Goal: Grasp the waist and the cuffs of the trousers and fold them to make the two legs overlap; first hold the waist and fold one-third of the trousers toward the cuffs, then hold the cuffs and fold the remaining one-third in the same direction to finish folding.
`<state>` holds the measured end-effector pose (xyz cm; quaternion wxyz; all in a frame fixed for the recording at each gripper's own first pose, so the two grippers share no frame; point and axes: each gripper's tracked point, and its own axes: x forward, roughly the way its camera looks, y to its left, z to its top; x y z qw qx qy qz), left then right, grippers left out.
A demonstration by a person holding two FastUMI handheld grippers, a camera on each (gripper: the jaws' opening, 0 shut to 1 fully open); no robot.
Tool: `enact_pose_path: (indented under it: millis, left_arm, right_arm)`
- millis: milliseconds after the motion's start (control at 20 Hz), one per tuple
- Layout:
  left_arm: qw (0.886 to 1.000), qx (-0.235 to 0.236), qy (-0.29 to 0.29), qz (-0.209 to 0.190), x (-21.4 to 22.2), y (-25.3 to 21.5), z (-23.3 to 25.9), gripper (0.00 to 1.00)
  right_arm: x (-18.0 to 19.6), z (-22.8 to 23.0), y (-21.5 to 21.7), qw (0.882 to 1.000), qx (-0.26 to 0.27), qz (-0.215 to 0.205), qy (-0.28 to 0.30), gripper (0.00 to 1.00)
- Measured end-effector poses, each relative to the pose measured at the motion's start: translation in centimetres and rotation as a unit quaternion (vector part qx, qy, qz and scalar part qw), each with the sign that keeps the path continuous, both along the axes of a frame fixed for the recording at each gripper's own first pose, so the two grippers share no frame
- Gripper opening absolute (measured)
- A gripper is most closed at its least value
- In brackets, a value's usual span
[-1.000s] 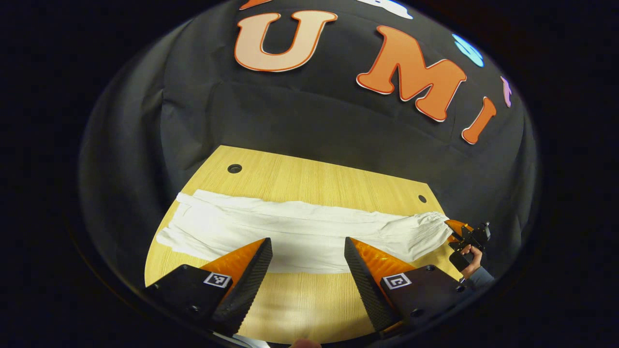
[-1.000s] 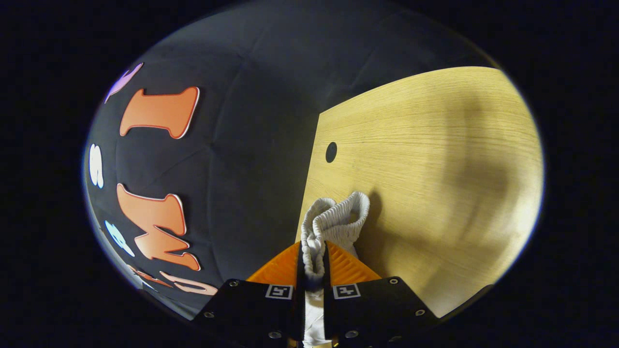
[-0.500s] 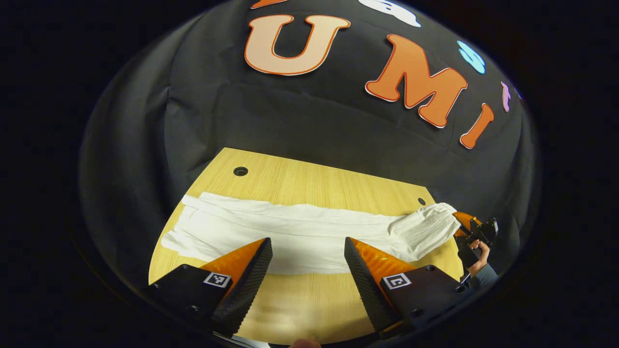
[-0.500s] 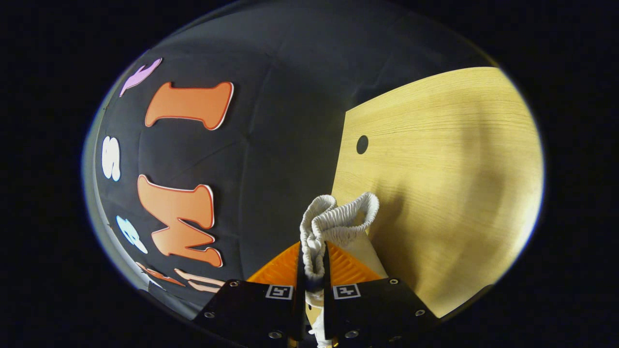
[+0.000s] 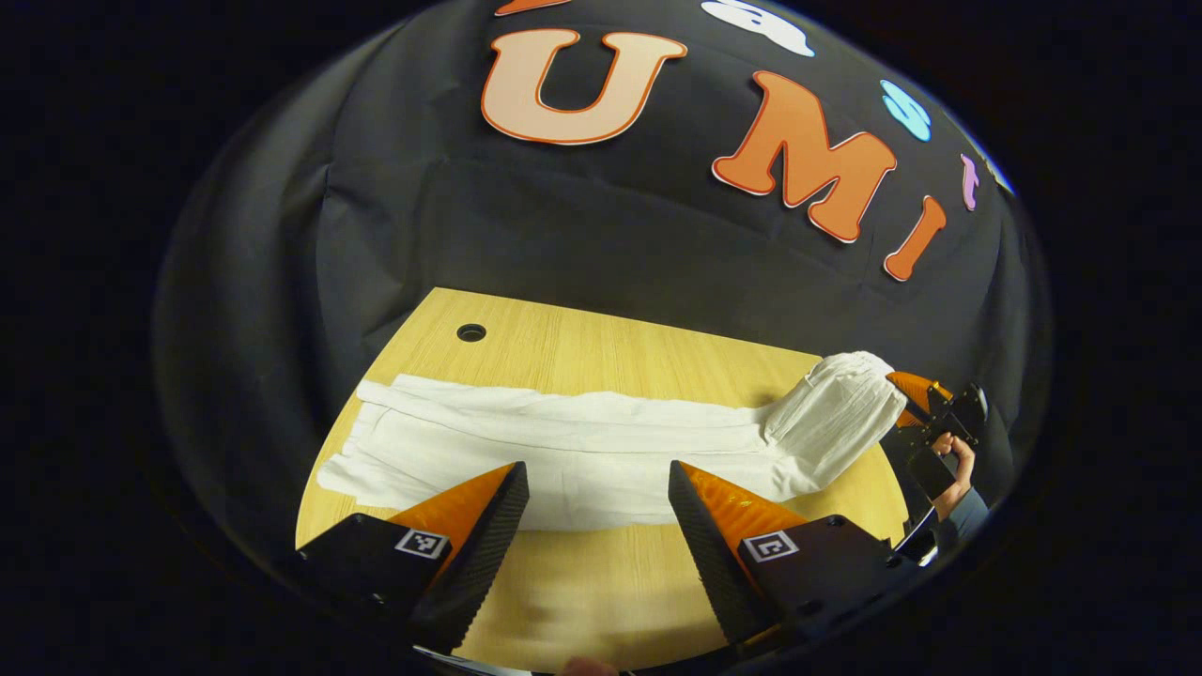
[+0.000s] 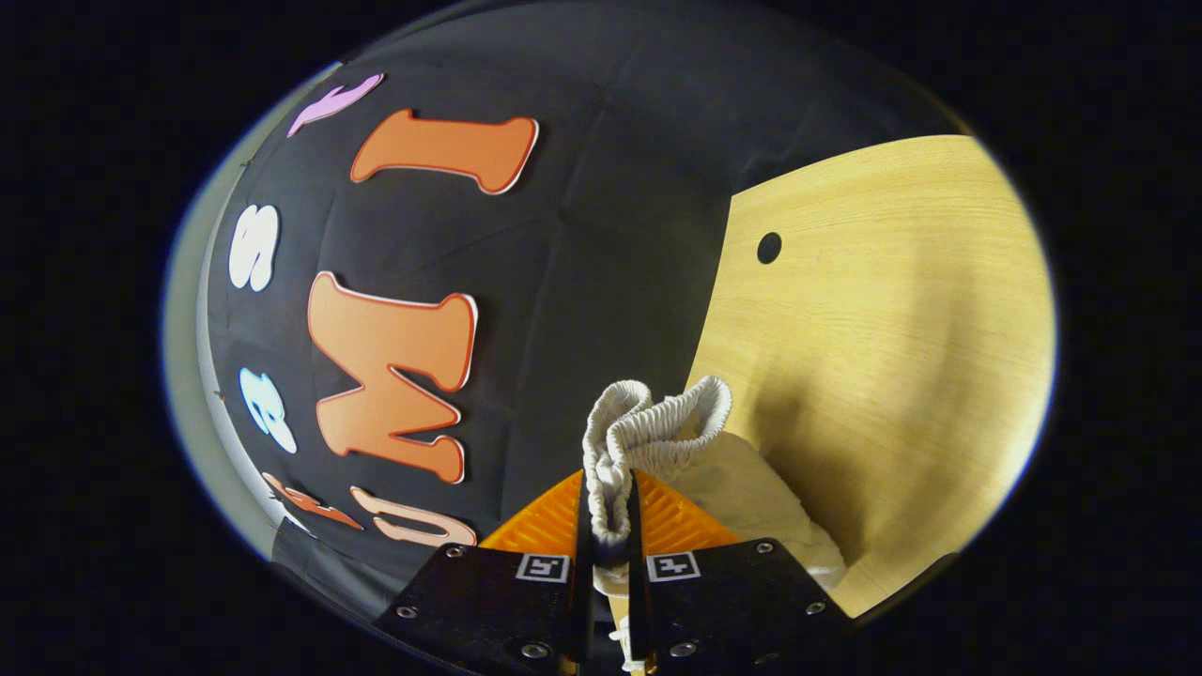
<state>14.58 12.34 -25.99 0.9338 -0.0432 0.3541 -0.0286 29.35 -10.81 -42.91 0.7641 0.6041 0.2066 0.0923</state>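
Observation:
White trousers [image 5: 563, 446] lie stretched across the wooden table [image 5: 601, 352], legs overlapped, cuffs at the left [image 5: 352, 451]. Their elastic waist [image 5: 840, 404] is lifted off the table at the right, held by my right gripper [image 5: 901, 399] in a person's hand. In the right gripper view that gripper [image 6: 608, 512] is shut on the bunched waistband [image 6: 648, 432], with cloth hanging below. My left gripper [image 5: 598, 512] hovers open above the near edge of the trousers' middle, nothing between its fingers.
The table has a round hole near its far left corner [image 5: 470, 332] and another hole [image 6: 769, 248] seen in the right gripper view. Black cloth walls close in behind and beside the table. Bare wood [image 5: 592, 582] lies in front of the trousers.
My right gripper has risen with the waistband, lifting the waist end off the table. The left gripper has stayed open, its view shifting only slightly.

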Motion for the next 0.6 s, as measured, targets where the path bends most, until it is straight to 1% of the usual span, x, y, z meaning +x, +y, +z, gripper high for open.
enact_pose_path:
  millis: [150,200,250,300,350,400,450,600]
  left_arm:
    - [1.000,0.001,0.001,0.007,-0.3,2.6,-0.2,1.00]
    - [1.000,-0.001,0.003,0.011,-0.5,3.5,-0.5,0.98]
    - [1.000,-0.004,0.005,0.014,-0.6,4.4,-0.8,1.00]
    - [1.000,-0.004,0.007,0.017,-0.8,5.5,-1.1,0.98]
    - [1.000,0.000,0.009,0.020,-1.3,6.6,-1.5,1.00]
    - [1.000,0.005,0.011,0.024,-1.7,7.8,-1.7,0.98]
    - [0.999,0.007,0.016,0.027,-1.9,8.9,-2.0,0.98]
    - [0.999,0.004,0.027,0.043,-3.4,11.8,-2.4,1.00]
  right_arm:
    - [0.1,0.0,0.1,1.000,-0.006,0.012,0.002,0.16]
    - [-0.1,0.4,-0.2,1.000,-0.006,0.016,0.002,0.16]
    - [-0.2,0.3,-0.4,1.000,-0.009,0.019,0.005,0.16]
    - [-0.2,0.5,-0.4,1.000,-0.012,0.023,0.005,0.16]
    - [-0.3,0.4,-0.5,0.999,-0.017,0.027,0.005,0.16]
    - [-0.3,0.6,-0.5,0.999,-0.020,0.032,0.003,0.16]
    - [-0.3,0.5,-0.7,0.999,-0.023,0.037,0.005,0.16]
    - [-0.5,0.6,-1.1,0.998,-0.036,0.049,0.012,0.16]
